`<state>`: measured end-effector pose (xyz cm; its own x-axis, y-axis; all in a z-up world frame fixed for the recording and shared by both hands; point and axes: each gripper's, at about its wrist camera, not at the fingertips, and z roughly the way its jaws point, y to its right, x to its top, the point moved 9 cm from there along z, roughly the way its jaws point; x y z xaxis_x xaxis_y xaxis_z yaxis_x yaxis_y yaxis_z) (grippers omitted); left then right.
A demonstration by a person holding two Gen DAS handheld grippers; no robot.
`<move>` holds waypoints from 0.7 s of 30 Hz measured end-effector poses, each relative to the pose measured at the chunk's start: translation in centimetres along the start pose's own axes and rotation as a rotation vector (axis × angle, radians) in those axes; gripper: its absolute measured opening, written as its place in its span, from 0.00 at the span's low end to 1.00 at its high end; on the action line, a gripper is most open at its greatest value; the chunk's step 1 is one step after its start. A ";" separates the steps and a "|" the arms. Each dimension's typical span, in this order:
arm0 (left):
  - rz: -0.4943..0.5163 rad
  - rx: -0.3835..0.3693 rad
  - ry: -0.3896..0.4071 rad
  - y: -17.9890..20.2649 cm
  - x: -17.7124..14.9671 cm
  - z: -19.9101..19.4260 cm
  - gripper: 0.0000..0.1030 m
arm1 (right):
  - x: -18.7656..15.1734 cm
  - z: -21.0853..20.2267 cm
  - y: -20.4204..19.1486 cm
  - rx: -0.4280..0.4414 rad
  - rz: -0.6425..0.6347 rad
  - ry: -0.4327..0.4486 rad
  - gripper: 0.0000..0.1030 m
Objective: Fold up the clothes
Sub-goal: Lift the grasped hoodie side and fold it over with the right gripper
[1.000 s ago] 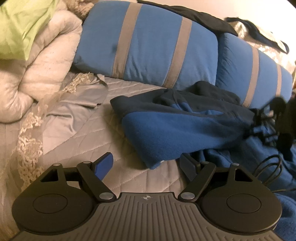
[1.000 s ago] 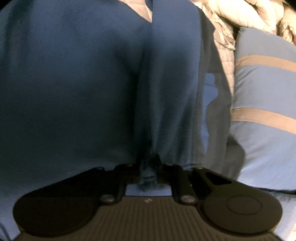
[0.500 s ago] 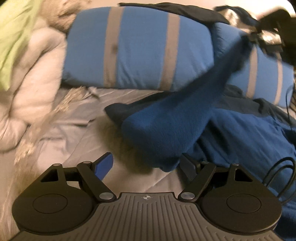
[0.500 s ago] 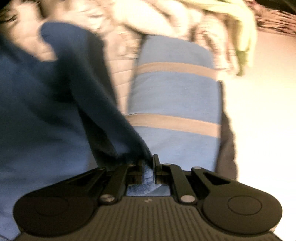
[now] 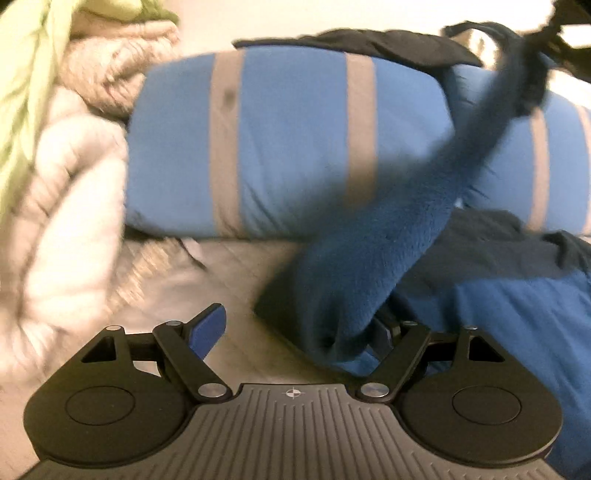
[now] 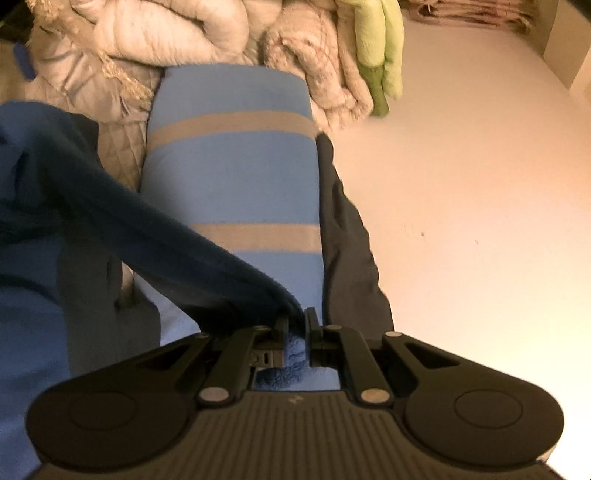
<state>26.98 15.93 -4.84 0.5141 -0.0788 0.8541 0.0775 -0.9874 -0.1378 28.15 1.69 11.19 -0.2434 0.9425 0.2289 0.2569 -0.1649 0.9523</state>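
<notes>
A blue fleece garment (image 6: 110, 221) with a darker navy edge lies on the bed. My right gripper (image 6: 295, 322) is shut on its edge, and fleece shows pinched between the fingers. In the left wrist view a strip of the fleece garment (image 5: 369, 266) hangs stretched from the top right corner, where the right gripper (image 5: 554, 26) shows dark and blurred, down to the bed. My left gripper (image 5: 295, 332) is open just above the bed. The strip's lower end sits in front of its right finger (image 5: 382, 334) and partly hides it. Its left blue pad (image 5: 208, 328) is bare.
Blue pillows with grey stripes (image 5: 295, 147) (image 6: 232, 173) lie behind the fleece, a dark garment (image 6: 347, 251) draped along them. A cream comforter (image 5: 66, 206) and a green cloth (image 6: 380, 44) are piled at one side. A quilted grey bedspread (image 5: 221, 273) lies beneath. A pale wall (image 6: 480, 184) stands behind.
The right gripper has risen with the fleece edge, pulling a strip up off the bed. The left gripper has moved toward the strip's lower end, which now overlaps its right finger.
</notes>
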 end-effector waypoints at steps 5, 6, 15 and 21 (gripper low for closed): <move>-0.018 0.070 0.039 -1.8 3.2 0.0 0.80 | -3.6 0.3 -0.1 0.008 0.008 -0.054 0.07; -0.032 0.054 0.036 -1.5 3.3 -0.1 0.80 | -4.3 0.3 -0.1 0.012 0.012 -0.064 0.07; 0.027 -0.100 -0.053 5.4 -1.3 1.7 0.80 | -6.1 1.8 1.1 -0.041 0.083 -0.096 0.07; 0.138 -0.063 -0.103 8.5 -2.5 4.1 0.80 | -7.5 2.0 3.1 -0.065 0.141 -0.112 0.07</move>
<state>29.85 8.26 -10.24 0.6009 -0.2027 0.7732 -0.0516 -0.9751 -0.2156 32.69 -5.29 12.05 -0.1024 0.9347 0.3403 0.2196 -0.3124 0.9242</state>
